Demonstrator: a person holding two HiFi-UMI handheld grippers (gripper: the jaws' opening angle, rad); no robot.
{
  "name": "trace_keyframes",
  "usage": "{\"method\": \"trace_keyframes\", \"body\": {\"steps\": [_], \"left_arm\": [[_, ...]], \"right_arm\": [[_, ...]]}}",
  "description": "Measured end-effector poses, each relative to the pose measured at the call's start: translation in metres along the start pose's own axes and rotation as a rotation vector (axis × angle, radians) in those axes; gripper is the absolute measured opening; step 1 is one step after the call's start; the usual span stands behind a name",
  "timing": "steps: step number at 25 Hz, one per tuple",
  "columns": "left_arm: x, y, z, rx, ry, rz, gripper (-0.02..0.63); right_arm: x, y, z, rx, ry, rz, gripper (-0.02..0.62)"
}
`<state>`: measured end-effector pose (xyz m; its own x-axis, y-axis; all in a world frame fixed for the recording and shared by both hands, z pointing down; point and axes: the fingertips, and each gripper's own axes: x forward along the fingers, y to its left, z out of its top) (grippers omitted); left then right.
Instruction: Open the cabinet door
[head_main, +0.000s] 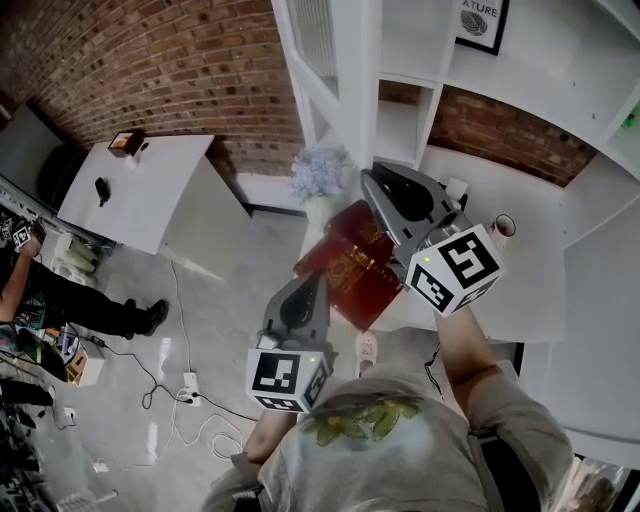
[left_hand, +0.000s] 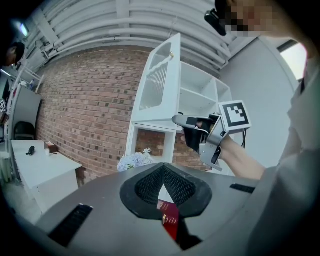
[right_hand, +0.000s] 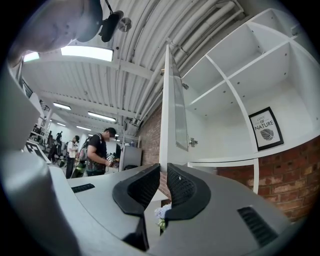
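Note:
The white cabinet door (head_main: 335, 60) stands swung out from the open white shelving (head_main: 560, 90). Its slatted panel shows in the left gripper view (left_hand: 160, 75). My right gripper (head_main: 370, 178) sits at the door's lower free edge, also seen from the left gripper's camera (left_hand: 176, 119). In the right gripper view the door's thin edge (right_hand: 170, 110) runs up out of the narrow gap between the jaws of the right gripper (right_hand: 163, 167), which is shut on it. My left gripper (head_main: 318, 280) hangs lower and to the left, shut on nothing (left_hand: 162, 167).
A dark red book (head_main: 350, 260) lies on the white counter below the grippers, next to pale flowers (head_main: 318, 170). A framed print (head_main: 485, 25) hangs inside the shelving. A white table (head_main: 140, 190), floor cables (head_main: 190, 385) and a person (head_main: 60, 300) are at the left.

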<state>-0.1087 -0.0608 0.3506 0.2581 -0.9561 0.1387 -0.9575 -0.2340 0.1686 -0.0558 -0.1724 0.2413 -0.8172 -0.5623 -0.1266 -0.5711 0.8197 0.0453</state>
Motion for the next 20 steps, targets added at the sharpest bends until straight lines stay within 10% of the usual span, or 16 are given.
{"method": "trace_keyframes", "body": {"steps": [20], "left_arm": [[-0.048, 0.012, -0.017, -0.043, 0.029, 0.072, 0.009]], "right_arm": [[0.017, 0.039, -0.003, 0.038, 0.005, 0.051, 0.046]]}}
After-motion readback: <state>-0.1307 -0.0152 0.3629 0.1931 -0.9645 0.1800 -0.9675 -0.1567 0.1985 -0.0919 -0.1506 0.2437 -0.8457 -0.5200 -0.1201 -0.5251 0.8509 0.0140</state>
